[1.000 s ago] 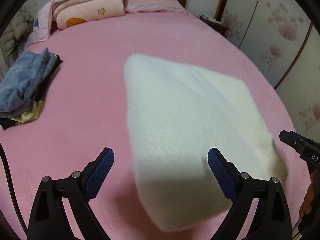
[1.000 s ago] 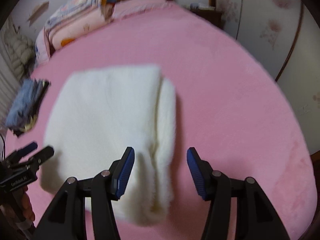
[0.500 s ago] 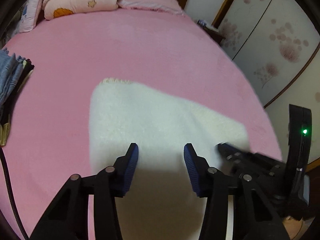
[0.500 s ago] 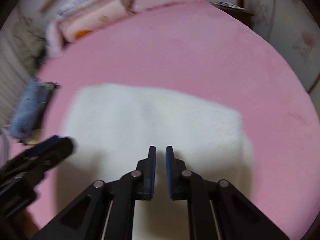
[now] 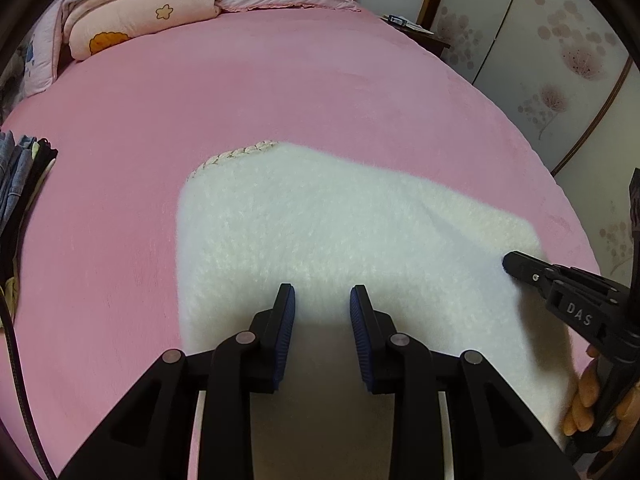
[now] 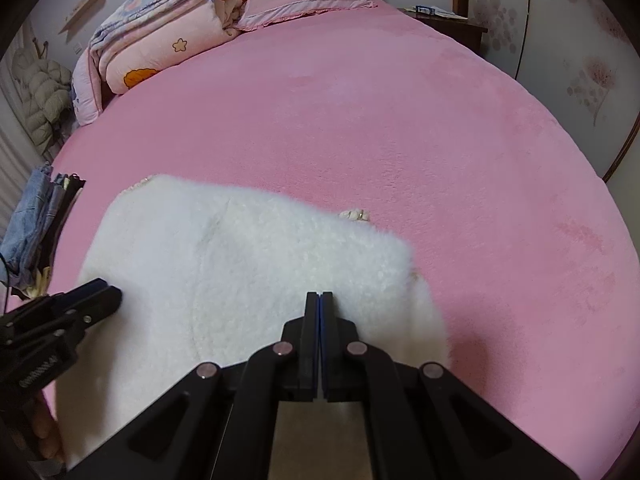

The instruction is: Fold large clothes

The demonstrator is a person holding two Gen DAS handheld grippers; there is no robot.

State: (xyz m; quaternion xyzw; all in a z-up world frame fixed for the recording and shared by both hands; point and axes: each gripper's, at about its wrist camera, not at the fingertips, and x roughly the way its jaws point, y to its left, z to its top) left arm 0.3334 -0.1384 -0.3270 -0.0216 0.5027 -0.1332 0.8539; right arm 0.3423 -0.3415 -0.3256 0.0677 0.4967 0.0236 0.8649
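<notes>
left gripper [image 5: 322,294]: black arms, blue ribbed pads, jaws partly apart with a clear gap and just now closing further; white fleece shows in the gap, and whether the pads press it cannot be told. pointed steeply down over the near edge of the garment.
right gripper [image 6: 319,300]: same make, jaws brought fully together, pads touching, nothing seen between them; tips over the near right part of the garment. in the left view it enters from the right, held by a hand [image 5: 592,396].
white fleece garment [image 5: 320,224]: folded into a thick, roughly rectangular bundle, lying flat on the near half of the bed, braided trim at its far left corner.
pink bed cover [image 6: 400,128]: bare around the bundle on the far and right sides.
folded quilts [image 6: 160,44]: stacked at the far left, beside a pink pillow [image 6: 304,0].
denim pile [image 6: 32,216]: at the left edge of the bed, well apart from the fleece.
wardrobe doors [image 5: 552,40]: floral pattern, far right.
</notes>
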